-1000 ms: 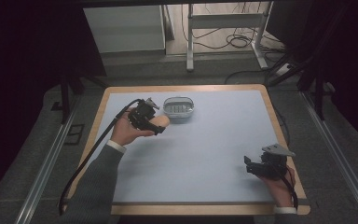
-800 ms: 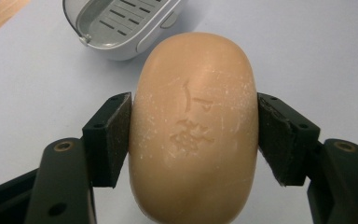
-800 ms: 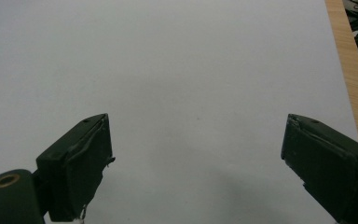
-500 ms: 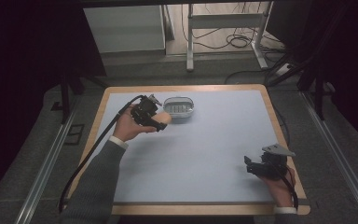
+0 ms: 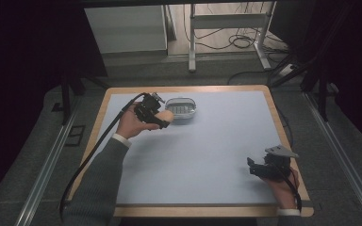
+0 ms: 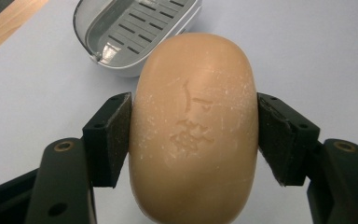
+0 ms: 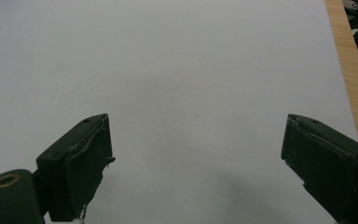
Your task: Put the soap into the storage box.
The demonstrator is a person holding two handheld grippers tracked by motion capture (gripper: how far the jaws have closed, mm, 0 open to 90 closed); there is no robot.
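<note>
An oval tan bar of soap point(image 6: 193, 126) with a stamped mark sits clamped between the two black jaws of my left gripper point(image 6: 195, 135), held above the table. From the high view the soap point(image 5: 166, 116) hangs just left of a grey soap dish point(image 5: 181, 108) with a slotted insert point(image 6: 135, 23), near the table's far edge. My right gripper point(image 5: 254, 168) rests low at the near right of the table, its jaws wide apart point(image 7: 196, 158) with nothing between them.
A pale blue mat point(image 5: 207, 150) covers the wooden table point(image 5: 283, 127), whose wooden rim point(image 7: 349, 70) runs close to my right gripper. A black cable point(image 5: 94, 150) trails from the left gripper off the near left. Desk legs and cables lie on the floor behind.
My left gripper has carried the soap a little farther and to the right, closer to the soap dish. The right gripper has stayed put.
</note>
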